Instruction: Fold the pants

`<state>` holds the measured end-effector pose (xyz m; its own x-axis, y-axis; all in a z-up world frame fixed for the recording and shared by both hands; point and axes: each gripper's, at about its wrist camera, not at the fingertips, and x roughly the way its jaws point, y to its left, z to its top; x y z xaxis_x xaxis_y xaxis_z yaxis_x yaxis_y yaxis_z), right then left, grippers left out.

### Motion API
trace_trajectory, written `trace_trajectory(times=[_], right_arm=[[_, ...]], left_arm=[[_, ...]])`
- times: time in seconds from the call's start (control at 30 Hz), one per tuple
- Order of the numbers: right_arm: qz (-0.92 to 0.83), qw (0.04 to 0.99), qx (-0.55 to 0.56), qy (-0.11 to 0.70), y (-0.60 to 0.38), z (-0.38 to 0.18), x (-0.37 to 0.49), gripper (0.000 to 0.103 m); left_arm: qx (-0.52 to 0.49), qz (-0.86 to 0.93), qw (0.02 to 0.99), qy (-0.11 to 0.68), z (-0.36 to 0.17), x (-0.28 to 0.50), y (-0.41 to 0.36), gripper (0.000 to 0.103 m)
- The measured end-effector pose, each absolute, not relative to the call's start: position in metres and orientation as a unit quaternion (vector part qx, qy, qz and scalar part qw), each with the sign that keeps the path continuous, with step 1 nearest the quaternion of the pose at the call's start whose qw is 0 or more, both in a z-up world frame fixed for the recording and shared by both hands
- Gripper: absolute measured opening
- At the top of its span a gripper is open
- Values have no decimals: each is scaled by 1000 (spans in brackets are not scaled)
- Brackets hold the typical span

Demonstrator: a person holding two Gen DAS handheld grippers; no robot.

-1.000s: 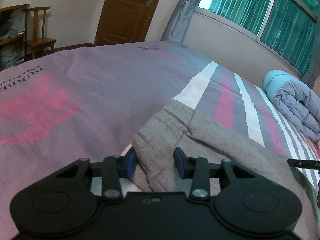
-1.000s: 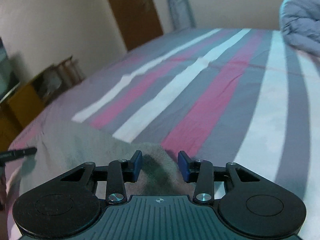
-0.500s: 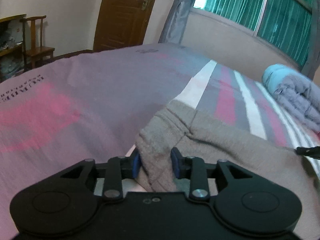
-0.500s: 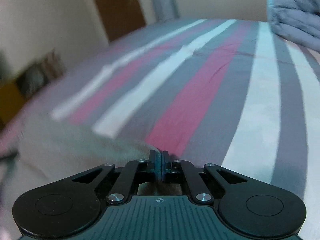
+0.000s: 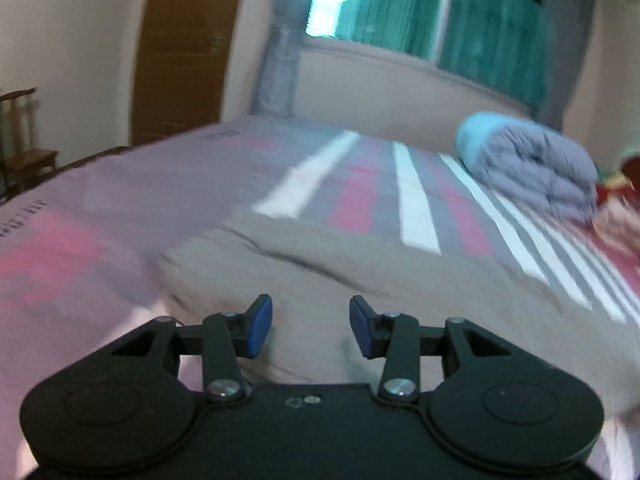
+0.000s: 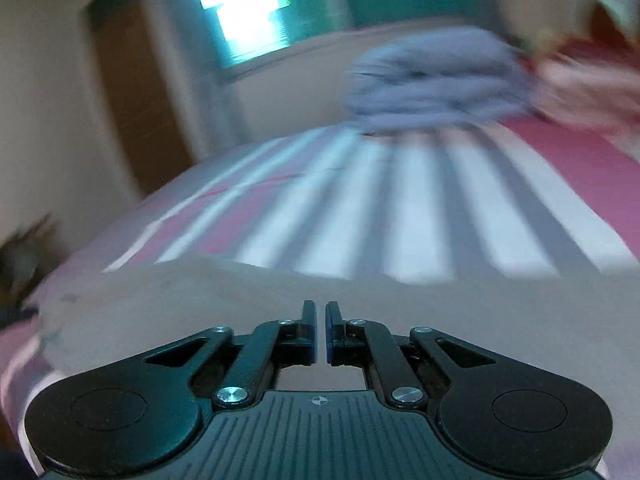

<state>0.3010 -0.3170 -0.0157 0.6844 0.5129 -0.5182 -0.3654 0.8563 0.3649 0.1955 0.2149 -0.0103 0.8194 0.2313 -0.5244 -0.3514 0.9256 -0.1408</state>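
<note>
My left gripper (image 5: 311, 327): jaws have just been opening. Half a second back the pads were pinched on the pants' edge; now the blue pads (image 5: 259, 327) stand apart with a clear gap and nothing pressed between them. Cloth lies below and ahead, not in the grip. I read that as a release.

My right gripper (image 6: 319, 330): jaws brought together, only a hairline slit left. A second ago they were apart over the fabric edge, then they snapped shut. The slit looks empty from here, so no cloth visibly caught, though a thin hem would be hard to see through this blur.

The grey-brown pants (image 5: 360, 280) lie flat on the striped bedsheet (image 5: 412, 196), spread wide across the near part of the bed, directly in front of both cameras. In the right view they (image 6: 480, 312) fill the whole foreground band. The bunched hump under the left jaws has gone; the cloth looks laid down in a thicker slab with a crease across the top.

Both views are heavily smeared, and the folded blue-grey quilt (image 5: 532, 168) has shifted in frame, so both hands are swinging.

My judgement: one fold just landed and both hands are repositioning for the next grab. Edge alignment can't be checked in this blur.
</note>
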Motion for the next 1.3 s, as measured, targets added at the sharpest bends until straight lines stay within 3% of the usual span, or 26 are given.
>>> trace_trajectory(times=[0.07,0.13,0.2,0.3,0.37,0.7,1.0,1.03,1.1,1.13,1.2,1.23,1.3], right_arm=[[221,912,107,329,-332,-26,296,4],[183,903,74,382,-330,-48,306,1],[159,891,130,405,-344,-61,316,0],[127,916,149,351,-357,-37,300,0],[115,926,174,315,-371,-29,285,0],[98,930,185,303,-382,-21,308,0],[229,908,162,312,-253,-11,369,0],[250,904,153,312,-231,-10,376,7],[285,897,123,315,-183,-11,390,54],[301,894,112,314,-164,-13,394,55],[339,886,86,306,-126,-17,399,55],[350,882,68,309,-108,-21,402,50],[357,868,31,343,-76,-38,412,27]], left_arm=[[-122,151,931,308,-35,209,215,36],[-127,149,935,295,-49,207,218,37],[-135,154,933,295,-42,205,218,35],[-140,147,944,259,-29,191,215,38],[-130,142,945,265,-30,194,216,45],[-128,171,942,260,-33,199,214,43],[-116,224,937,244,-6,231,239,52],[-121,239,931,248,-4,236,248,51],[-134,259,923,252,-5,241,265,49],[-131,268,919,259,-7,243,270,47],[-121,268,913,281,-17,247,277,47],[-112,264,913,289,-22,249,277,47],[-98,259,916,291,-28,248,275,49]])
